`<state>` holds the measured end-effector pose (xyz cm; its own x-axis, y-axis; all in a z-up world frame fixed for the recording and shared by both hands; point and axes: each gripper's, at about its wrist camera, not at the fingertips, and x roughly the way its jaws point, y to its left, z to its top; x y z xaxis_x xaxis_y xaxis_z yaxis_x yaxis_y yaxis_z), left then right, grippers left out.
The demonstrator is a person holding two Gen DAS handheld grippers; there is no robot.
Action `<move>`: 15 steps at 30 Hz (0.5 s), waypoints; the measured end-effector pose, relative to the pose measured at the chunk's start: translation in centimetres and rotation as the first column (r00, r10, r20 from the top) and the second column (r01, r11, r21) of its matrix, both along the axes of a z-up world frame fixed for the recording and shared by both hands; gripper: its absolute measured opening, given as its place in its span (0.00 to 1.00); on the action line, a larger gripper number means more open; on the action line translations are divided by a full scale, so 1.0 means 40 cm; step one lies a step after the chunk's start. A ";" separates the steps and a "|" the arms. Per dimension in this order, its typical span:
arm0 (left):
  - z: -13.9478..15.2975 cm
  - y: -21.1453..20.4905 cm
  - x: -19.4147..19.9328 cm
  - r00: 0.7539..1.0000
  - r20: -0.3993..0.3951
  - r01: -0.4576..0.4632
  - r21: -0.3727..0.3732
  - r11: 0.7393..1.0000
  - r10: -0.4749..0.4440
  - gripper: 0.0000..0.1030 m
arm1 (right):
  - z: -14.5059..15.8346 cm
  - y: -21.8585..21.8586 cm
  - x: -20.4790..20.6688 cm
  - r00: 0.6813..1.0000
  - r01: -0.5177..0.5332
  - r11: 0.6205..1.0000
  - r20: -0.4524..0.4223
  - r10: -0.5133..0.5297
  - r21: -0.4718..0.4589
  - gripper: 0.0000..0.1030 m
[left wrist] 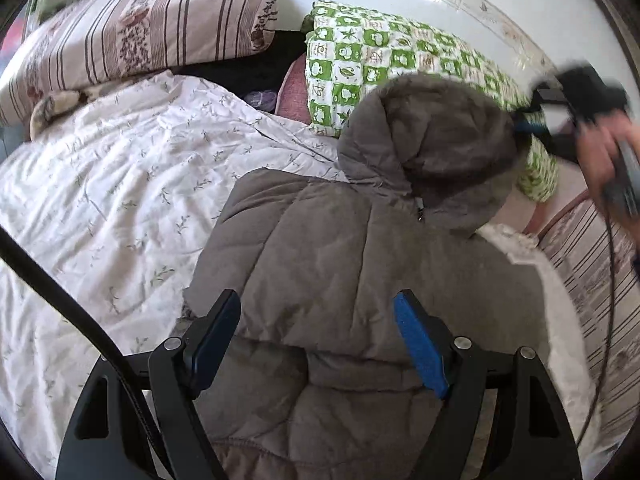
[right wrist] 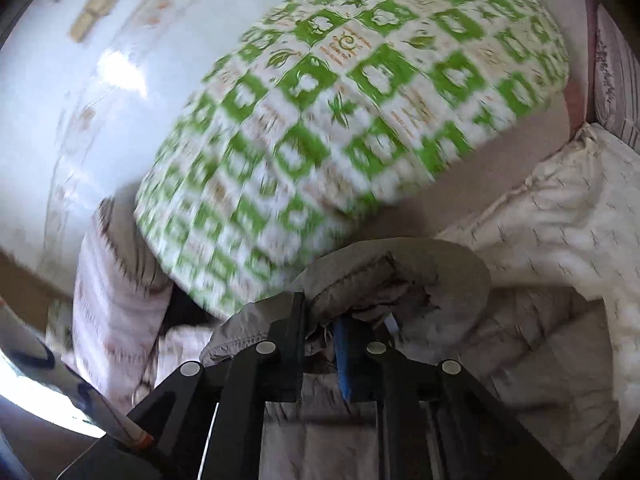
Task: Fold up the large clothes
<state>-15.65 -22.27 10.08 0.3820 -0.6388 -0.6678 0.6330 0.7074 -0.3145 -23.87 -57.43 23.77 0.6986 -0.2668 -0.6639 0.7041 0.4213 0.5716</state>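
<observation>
Jacket [left wrist: 340,248]: grey, padded, lower centre of frame, on the white quilt [left wrist: 120,184].
Left hand-held gripper [left wrist: 316,344]: jaws apart, above jacket.
Right hand-held gripper [right wrist: 320,344]: clamped on the hood [right wrist: 400,276] (blurred).

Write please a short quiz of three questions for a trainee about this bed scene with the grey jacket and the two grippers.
1. True or false: the left gripper is shut on the grey padded jacket.
2. Which part of the jacket does the right gripper pinch? A) a cuff B) the hood C) the bottom hem
3. Fill in: behind the hood lies a pillow with a white and ______ check pattern.

Key
1. False. Its jaws stand wide apart over the jacket's body, and the pads do not press on it.
2. B. The jaws are closed on the hood's edge.
3. green
</observation>
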 end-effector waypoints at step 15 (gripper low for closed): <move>0.006 -0.021 0.006 1.000 -0.029 -0.002 -0.088 0.996 0.000 0.76 | -0.365 0.341 -0.361 0.990 -0.119 0.990 -0.062 0.124 0.081 0.02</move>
